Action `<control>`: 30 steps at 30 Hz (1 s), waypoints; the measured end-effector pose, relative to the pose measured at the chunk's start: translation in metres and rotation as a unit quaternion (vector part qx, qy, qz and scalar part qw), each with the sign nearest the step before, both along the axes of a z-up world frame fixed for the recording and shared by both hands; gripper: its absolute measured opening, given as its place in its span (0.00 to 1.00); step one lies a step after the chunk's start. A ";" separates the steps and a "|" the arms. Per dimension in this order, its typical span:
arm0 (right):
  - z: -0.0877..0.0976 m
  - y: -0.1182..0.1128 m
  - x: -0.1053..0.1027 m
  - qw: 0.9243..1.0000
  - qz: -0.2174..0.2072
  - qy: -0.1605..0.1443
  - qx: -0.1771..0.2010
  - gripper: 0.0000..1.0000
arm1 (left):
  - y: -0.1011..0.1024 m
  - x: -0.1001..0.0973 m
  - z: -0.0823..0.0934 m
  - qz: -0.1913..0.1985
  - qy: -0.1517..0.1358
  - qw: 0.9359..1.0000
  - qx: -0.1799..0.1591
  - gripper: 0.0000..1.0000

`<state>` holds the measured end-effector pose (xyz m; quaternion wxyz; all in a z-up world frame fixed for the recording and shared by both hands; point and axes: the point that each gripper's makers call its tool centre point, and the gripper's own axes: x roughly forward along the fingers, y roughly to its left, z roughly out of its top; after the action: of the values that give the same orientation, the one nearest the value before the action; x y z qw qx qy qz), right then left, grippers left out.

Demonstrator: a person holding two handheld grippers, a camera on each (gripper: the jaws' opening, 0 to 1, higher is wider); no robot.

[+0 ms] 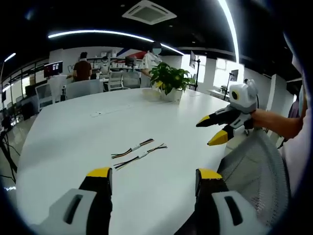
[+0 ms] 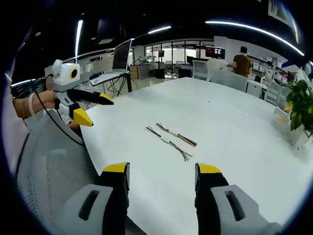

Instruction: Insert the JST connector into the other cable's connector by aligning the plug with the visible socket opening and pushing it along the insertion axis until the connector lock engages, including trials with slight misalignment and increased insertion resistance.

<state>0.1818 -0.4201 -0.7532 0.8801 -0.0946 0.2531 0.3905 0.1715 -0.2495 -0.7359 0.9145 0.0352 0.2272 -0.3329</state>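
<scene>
Table [image 1: 73, 127] first: a broad white round surface is seen in both views, and on it the two cables are lying side by side, well out from the edge nearest the grippers. Nothing of the task appears to be done yet; the cables are judged to be unmated, each still resting loose on the tabletop, so picking up, aligning, pushing and locking are all left. Beyond them, a potted plant [image 1: 169, 81] is seen standing near the far side of the table, well apart from the work, and a mesh chair back [image 1: 254, 166] is seen close under the grippers at the table edge. Left gripper [image 1: 153, 176] is held above the near edge with its yellow-tipped jaws spread wide and nothing between them; the far cable [image 1: 132, 148] and the near cable [image 1: 141, 155] lie ahead of it, roughly on the line between its jaws but well apart from the tips. Right gripper [image 2: 161, 171] is likewise held wide open and empty, with the same pair lying ahead of it, again out of reach. Small white connector housings are made out at mid-length of each cable, but which is plug and which socket cannot be told at this size.
</scene>
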 end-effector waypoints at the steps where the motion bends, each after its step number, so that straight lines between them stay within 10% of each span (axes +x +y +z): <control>1: 0.001 0.000 -0.001 1.000 0.001 0.001 0.001 0.50 | 0.001 -0.001 0.000 0.003 0.000 1.000 0.000 0.66; 30: 0.013 0.000 -0.012 1.000 -0.005 -0.020 0.004 0.49 | 0.005 -0.016 0.002 0.013 -0.025 1.000 -0.003 0.64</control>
<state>0.1696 -0.4198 -0.7399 0.8873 -0.0972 0.2346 0.3850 0.1553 -0.2444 -0.7340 0.9242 0.0377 0.2033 -0.3210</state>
